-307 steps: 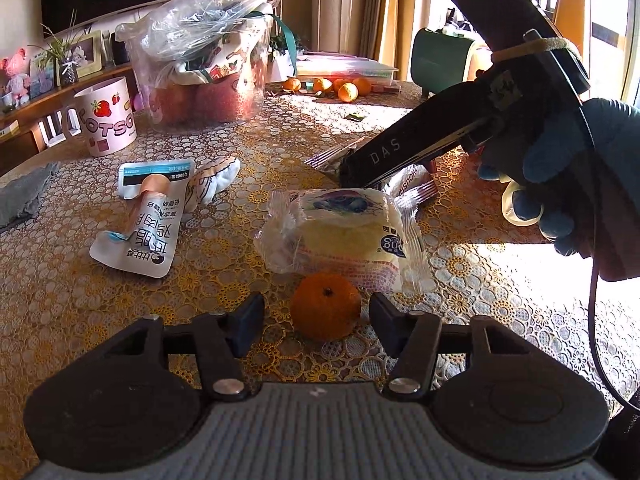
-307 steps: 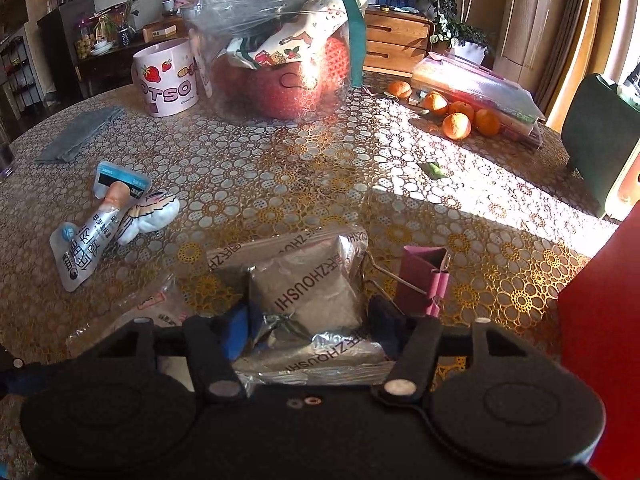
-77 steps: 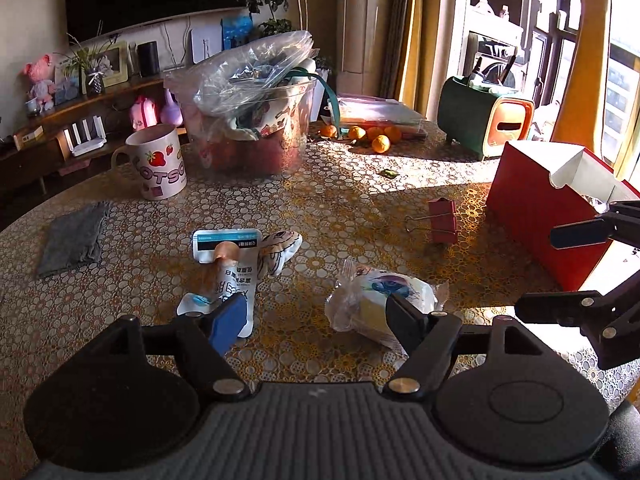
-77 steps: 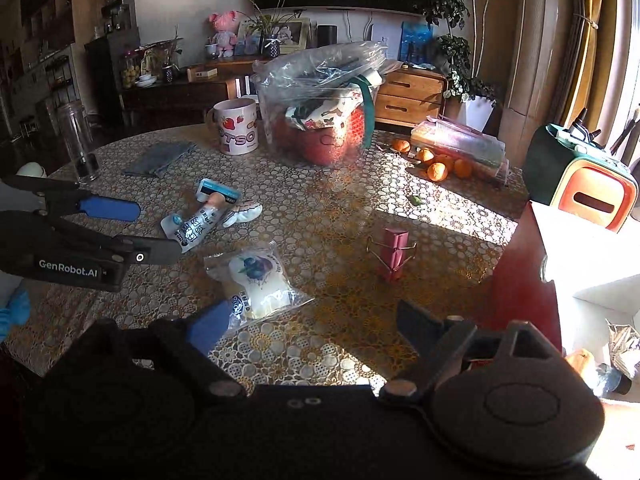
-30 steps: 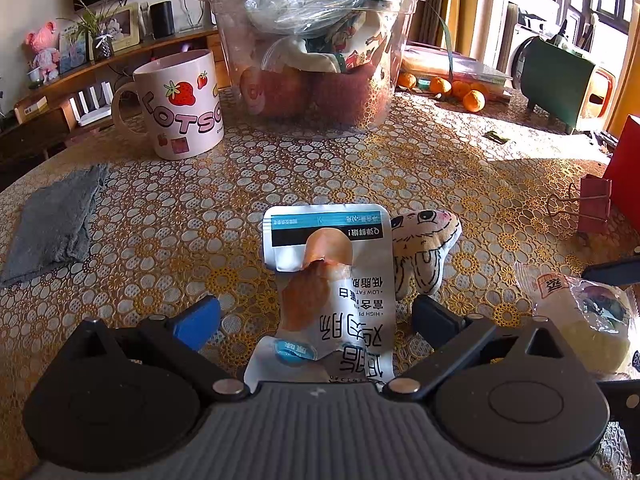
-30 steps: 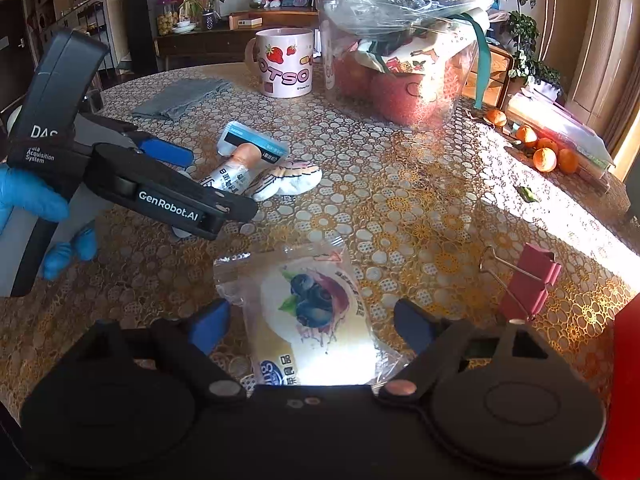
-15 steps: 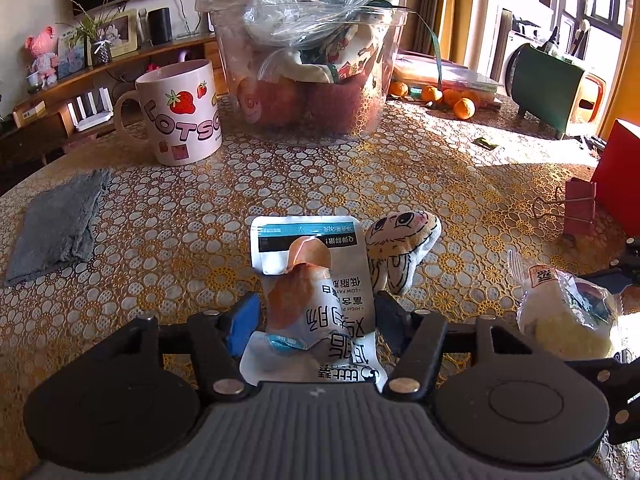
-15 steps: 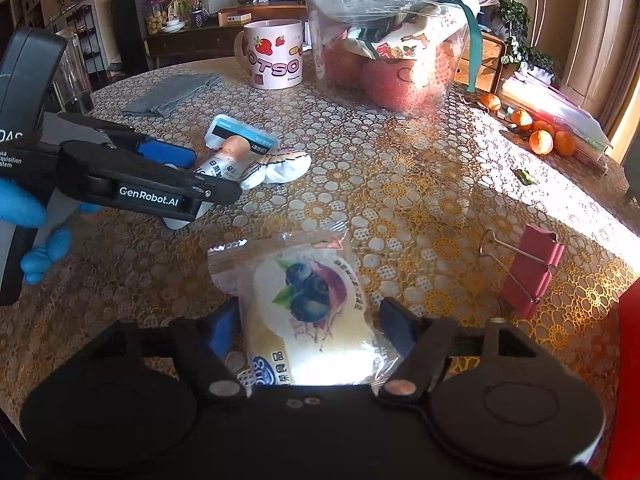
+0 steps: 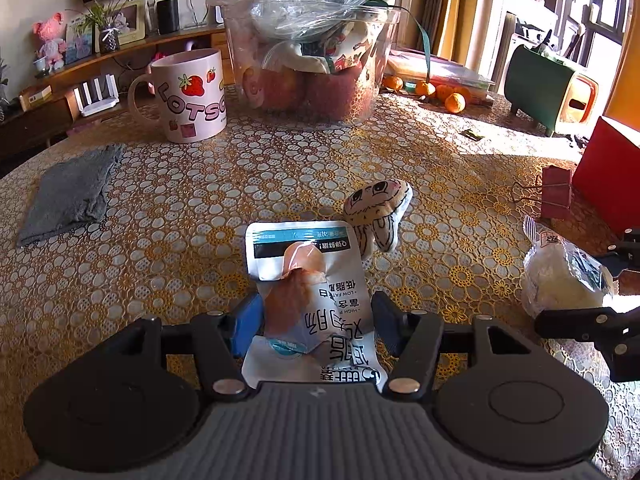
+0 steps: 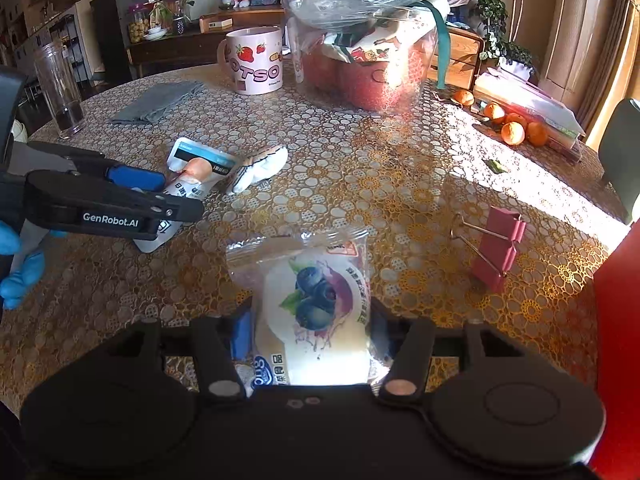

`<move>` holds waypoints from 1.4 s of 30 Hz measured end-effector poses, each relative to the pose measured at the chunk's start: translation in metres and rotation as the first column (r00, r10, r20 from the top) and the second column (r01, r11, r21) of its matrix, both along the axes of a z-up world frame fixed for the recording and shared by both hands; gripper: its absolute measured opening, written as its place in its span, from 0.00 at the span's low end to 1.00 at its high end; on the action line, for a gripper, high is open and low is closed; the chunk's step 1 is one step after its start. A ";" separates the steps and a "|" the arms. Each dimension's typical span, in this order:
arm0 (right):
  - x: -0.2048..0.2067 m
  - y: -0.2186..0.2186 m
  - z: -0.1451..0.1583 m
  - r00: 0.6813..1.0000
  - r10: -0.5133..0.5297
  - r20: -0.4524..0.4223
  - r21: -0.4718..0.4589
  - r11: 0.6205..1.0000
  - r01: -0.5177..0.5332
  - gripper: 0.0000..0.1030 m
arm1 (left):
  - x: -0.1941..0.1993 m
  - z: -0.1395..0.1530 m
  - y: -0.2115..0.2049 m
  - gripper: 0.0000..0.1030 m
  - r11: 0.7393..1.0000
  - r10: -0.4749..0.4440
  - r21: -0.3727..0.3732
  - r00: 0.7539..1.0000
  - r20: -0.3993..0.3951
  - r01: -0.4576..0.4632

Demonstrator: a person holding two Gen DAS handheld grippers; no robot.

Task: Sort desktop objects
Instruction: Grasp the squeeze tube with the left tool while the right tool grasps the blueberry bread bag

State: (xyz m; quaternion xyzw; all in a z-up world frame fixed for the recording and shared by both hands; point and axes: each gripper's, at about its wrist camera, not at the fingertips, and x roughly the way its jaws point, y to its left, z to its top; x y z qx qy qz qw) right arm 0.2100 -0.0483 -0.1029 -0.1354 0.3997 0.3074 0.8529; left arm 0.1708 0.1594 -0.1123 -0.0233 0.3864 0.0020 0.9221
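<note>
Crinkly white foil snack pouch [image 9: 316,304] is clamped between the pads of the left hand-held gripper [image 9: 316,326], just above the worktop [image 9: 168,216]. The right hand-held gripper [image 10: 310,336] is closing on the clear-wrapped blueberry bun [image 10: 316,312]; slippery film might slide out, or the squeeze could crush the bun.

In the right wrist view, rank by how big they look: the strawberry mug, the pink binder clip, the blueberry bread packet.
1. blueberry bread packet, though it sits nearest the camera
2. strawberry mug
3. pink binder clip
</note>
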 end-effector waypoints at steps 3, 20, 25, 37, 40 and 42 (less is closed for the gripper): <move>-0.005 -0.007 0.003 1.000 -0.015 0.000 0.008 1.000 0.015 0.54 | -0.012 0.003 -0.006 0.57 1.000 0.007 -0.007 1.000 0.002 -0.007; -0.041 -0.064 0.017 0.996 -0.090 -0.015 0.059 0.994 0.091 0.53 | -0.071 0.019 -0.066 0.44 0.996 -0.001 -0.084 1.000 0.009 0.002; -0.051 -0.087 0.021 0.993 -0.114 -0.031 0.077 0.990 0.116 0.53 | -0.077 0.022 -0.086 0.34 0.996 -0.006 -0.092 1.000 0.001 0.006; -0.065 -0.127 0.033 0.991 -0.131 -0.033 0.106 0.985 0.133 0.53 | -0.089 0.034 -0.105 0.10 0.997 0.006 -0.072 0.999 0.049 -0.002; -0.069 -0.133 0.037 0.992 -0.123 -0.022 0.107 0.986 0.125 0.53 | -0.088 0.031 -0.106 0.10 0.997 0.016 -0.079 0.999 0.029 -0.013; -0.070 -0.137 0.038 0.991 -0.129 -0.021 0.106 0.986 0.130 0.53 | -0.091 0.029 -0.105 0.11 0.997 0.046 -0.069 0.999 0.027 -0.044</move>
